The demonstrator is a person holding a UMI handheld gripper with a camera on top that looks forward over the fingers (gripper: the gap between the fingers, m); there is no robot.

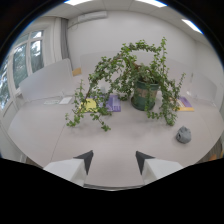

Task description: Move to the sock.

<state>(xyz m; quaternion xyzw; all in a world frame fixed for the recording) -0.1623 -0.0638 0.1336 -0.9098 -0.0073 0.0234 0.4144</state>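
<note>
Ahead of the open, empty tongs [114, 161] and off to their right, the sock [183, 134] lies on the worktop [45, 130], beside the plant [137, 82].

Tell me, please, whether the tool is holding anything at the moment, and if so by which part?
Nothing is held. The tool is open, with only bare table between its fingers. The grey sock lies apart, beyond them, near the potted plant.
</note>
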